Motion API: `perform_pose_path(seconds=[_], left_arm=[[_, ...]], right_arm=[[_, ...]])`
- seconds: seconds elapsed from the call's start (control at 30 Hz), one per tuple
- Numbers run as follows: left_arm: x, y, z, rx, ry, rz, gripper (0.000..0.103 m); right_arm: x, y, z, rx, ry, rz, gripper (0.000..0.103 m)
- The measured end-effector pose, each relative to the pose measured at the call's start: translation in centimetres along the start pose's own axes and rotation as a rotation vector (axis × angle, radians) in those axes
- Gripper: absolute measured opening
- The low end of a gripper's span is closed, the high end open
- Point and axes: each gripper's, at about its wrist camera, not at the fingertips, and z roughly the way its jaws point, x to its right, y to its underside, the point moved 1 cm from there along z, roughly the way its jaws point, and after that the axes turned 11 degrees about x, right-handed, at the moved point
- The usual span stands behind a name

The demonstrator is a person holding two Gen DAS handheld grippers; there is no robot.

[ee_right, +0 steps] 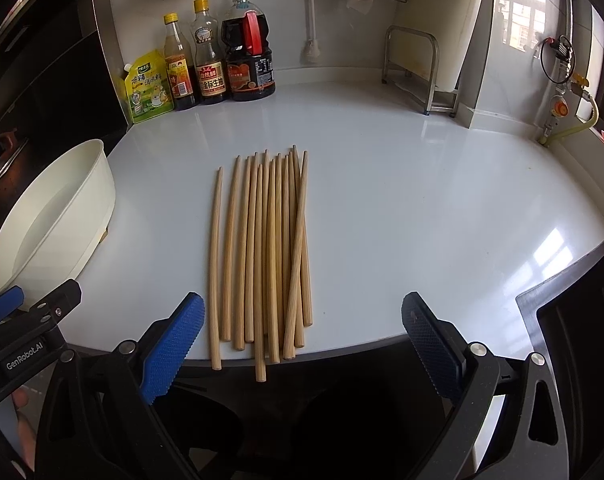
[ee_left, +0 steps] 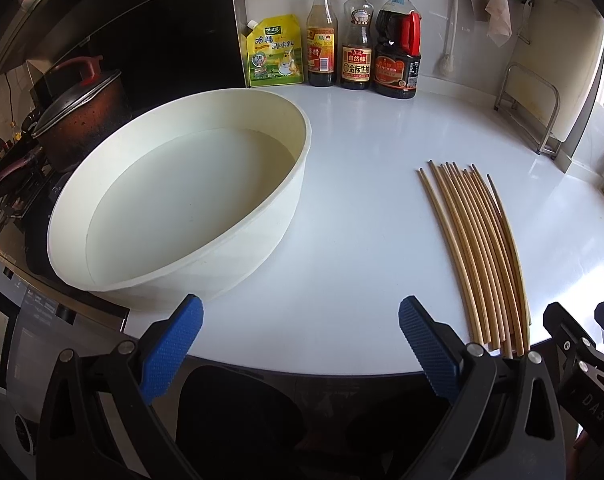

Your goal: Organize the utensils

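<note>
Several wooden chopsticks [ee_right: 268, 248] lie side by side on the white counter [ee_right: 401, 208], their near ends over the front edge; one lies slantwise across the others. The same chopsticks [ee_left: 481, 252] appear at the right in the left wrist view. A white round basin [ee_left: 190, 196] holding clear water sits to their left, and the basin [ee_right: 50, 216] shows at the left edge in the right wrist view. My left gripper [ee_left: 300, 344] is open, empty, near the counter's front edge between basin and chopsticks. My right gripper [ee_right: 302, 344] is open, empty, just short of the chopsticks' near ends.
A yellow seasoning pouch [ee_left: 275, 52] and three sauce bottles [ee_left: 357, 40] line the back wall. A dark pot [ee_left: 82, 112] with a lid sits on the stove at the left. A metal rack [ee_right: 421, 72] stands at the back right. A dark sink [ee_right: 581, 320] lies at the right.
</note>
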Motion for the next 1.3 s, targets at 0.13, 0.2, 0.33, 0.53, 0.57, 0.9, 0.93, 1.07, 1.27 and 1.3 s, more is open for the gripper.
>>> perform_pose_path(seconds=[0.13, 0.2, 0.33, 0.53, 0.57, 0.9, 0.93, 1.07, 1.27, 1.3], left_arm=[[-0.06, -0.03, -0.09, 0.001, 0.0, 0.0, 0.097], [-0.09, -0.02, -0.08, 0.0, 0.001, 0.0, 0.097], [-0.01, 0.1, 0.04, 0.001, 0.001, 0.0, 0.097], [0.05, 0.2, 0.01, 0.003, -0.002, 0.002, 0.097], [0.04, 0.2, -0.02, 0.005, -0.001, 0.0, 0.097], [0.12, 0.33, -0.1, 0.007, -0.001, 0.001, 0.097], [0.1, 0.31, -0.1, 0.007, -0.002, 0.001, 0.097], [0.08, 0.25, -0.11, 0.009, -0.002, 0.001, 0.097], [0.07, 0.29, -0.14, 0.009, -0.002, 0.001, 0.097], [0.08, 0.32, -0.15, 0.01, -0.002, 0.002, 0.097]], right_arm=[[0.04, -0.03, 0.02, 0.001, 0.003, -0.001, 0.095], [0.08, -0.02, -0.01, 0.004, 0.008, -0.003, 0.095], [0.27, 0.04, -0.07, 0.007, 0.01, 0.001, 0.095], [0.4, 0.04, -0.15, 0.009, 0.013, 0.005, 0.095], [0.42, 0.02, -0.15, 0.009, 0.013, 0.005, 0.095], [0.61, 0.06, -0.13, 0.006, 0.013, 0.009, 0.095], [0.63, 0.04, -0.13, 0.007, 0.012, 0.009, 0.095], [0.7, 0.01, -0.12, 0.007, 0.012, 0.009, 0.094], [0.68, 0.01, -0.13, 0.006, 0.012, 0.009, 0.095], [0.68, -0.01, -0.14, 0.007, 0.011, 0.009, 0.095]])
